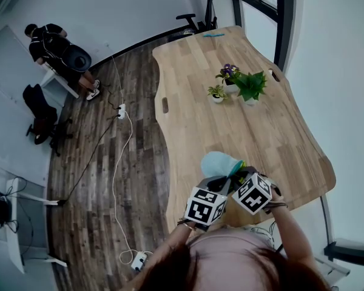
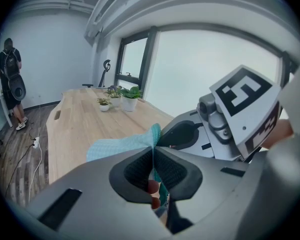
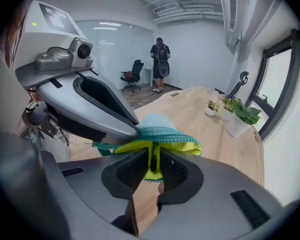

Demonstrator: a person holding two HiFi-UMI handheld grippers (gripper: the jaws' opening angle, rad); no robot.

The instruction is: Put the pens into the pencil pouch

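Observation:
A teal mesh pencil pouch (image 1: 220, 163) with a yellow lining is held up over the near edge of the wooden table (image 1: 200, 120), between my two grippers. My left gripper (image 2: 153, 153) is shut on a fold of the teal fabric (image 2: 121, 144). My right gripper (image 3: 153, 160) is shut on the pouch's rim, pinching the yellow lining (image 3: 151, 170) at the zipper. In the head view the left gripper (image 1: 219, 184) and the right gripper (image 1: 242, 176) sit side by side under the pouch. No pen shows clearly in any view.
Three small potted plants (image 1: 250, 86) stand at the table's middle, and a small blue thing (image 1: 213, 34) lies at its far end. A person in black (image 1: 51, 46) stands far left on the wood floor, where cables and a power strip (image 1: 121, 110) lie.

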